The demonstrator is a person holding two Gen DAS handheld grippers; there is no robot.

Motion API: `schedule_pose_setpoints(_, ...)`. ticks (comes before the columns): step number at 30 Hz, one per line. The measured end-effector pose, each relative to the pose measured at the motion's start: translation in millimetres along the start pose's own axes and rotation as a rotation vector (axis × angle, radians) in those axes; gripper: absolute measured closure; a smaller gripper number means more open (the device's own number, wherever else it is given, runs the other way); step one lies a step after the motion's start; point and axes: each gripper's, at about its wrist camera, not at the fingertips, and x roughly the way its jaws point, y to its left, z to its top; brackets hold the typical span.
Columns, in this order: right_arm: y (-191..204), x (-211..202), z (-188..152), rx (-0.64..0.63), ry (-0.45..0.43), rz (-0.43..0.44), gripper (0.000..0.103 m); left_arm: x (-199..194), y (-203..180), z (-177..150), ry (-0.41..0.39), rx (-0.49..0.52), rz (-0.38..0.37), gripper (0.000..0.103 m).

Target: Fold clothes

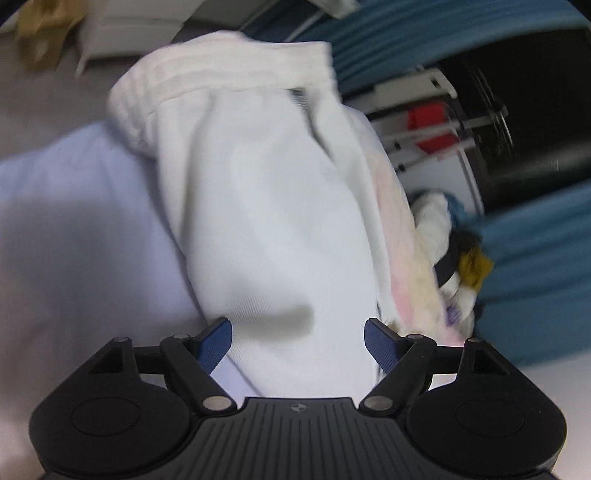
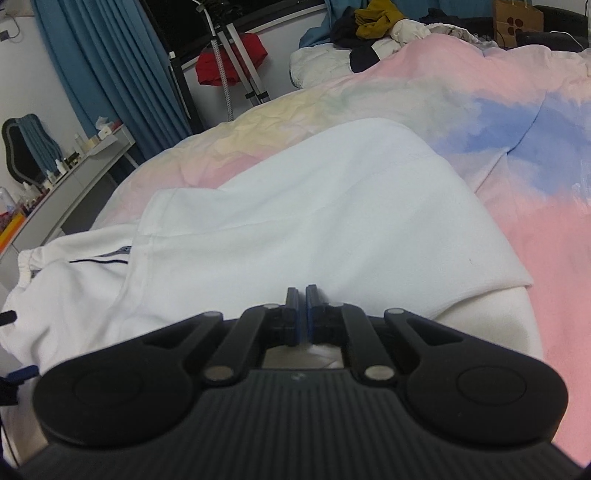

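Note:
A white pair of shorts (image 2: 295, 206) lies spread on the bed, its elastic waistband (image 2: 33, 258) at the far left. My right gripper (image 2: 301, 295) is shut, with its tips over the near edge of the shorts; I cannot tell whether cloth is pinched. In the blurred left wrist view the same white shorts (image 1: 266, 206) fill the middle, waistband (image 1: 207, 77) at the top. My left gripper (image 1: 297, 336) is open, its blue pads either side of the cloth, holding nothing.
The bed cover (image 2: 517, 129) is pastel pink, blue and yellow. A heap of clothes (image 2: 376, 26) lies at the far end of the bed. A dresser (image 2: 74, 173) with bottles stands left, by blue curtains (image 2: 103, 62). A red cloth (image 2: 229, 59) hangs on a stand.

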Motion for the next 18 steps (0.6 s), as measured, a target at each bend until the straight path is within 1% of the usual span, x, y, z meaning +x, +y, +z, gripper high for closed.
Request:
schedule_pose_setpoints(2, 1.0, -0.7, -0.4, -0.008, -0.002, -0.004, 0.097, 1.8, 7.4, 2.7, 0.009, -0.051, -0.006, 0.023)
schedule_pose_setpoints(4, 0.9, -1.1, -0.8, -0.012, -0.003, -0.005, 0.097, 0.3, 13.8, 2.0, 0.011, -0.087, -0.004, 0.027)
schedule_pose_setpoints(7, -0.7, -0.5, -0.7, 0.005, -0.001, -0.003, 0.097, -12.9, 22.6, -3.6, -0.027, -0.108, 0.006, 0.027)
schedule_pose_setpoints(9, 0.3, 1.0, -0.4, 0.014, 0.001, -0.007, 0.097, -18.6, 34.2, -3.5, -0.056, -0.164, 0.003, 0.028)
schedule_pose_setpoints(11, 2.5, 1.4, -0.8, 0.008, -0.001, -0.014, 0.097, -20.6, 44.7, -1.4, -0.07, -0.224, -0.019, 0.028)
schedule_pose_setpoints(14, 4.8, 0.9, -2.2, -0.002, -0.007, -0.022, 0.097, -19.2, 52.4, 7.6, -0.117, -0.281, -0.054, 0.027)
schedule_pose_setpoints(16, 5.5, 1.9, -2.4, -0.002, -0.009, -0.027, 0.097, -14.7, 55.6, 18.6, -0.153, -0.304, -0.064, 0.027)
schedule_pose_setpoints(18, 7.9, 3.1, -1.8, -0.016, -0.013, -0.035, 0.097, -8.0, 58.2, 30.6, -0.189, -0.314, -0.065, 0.03)
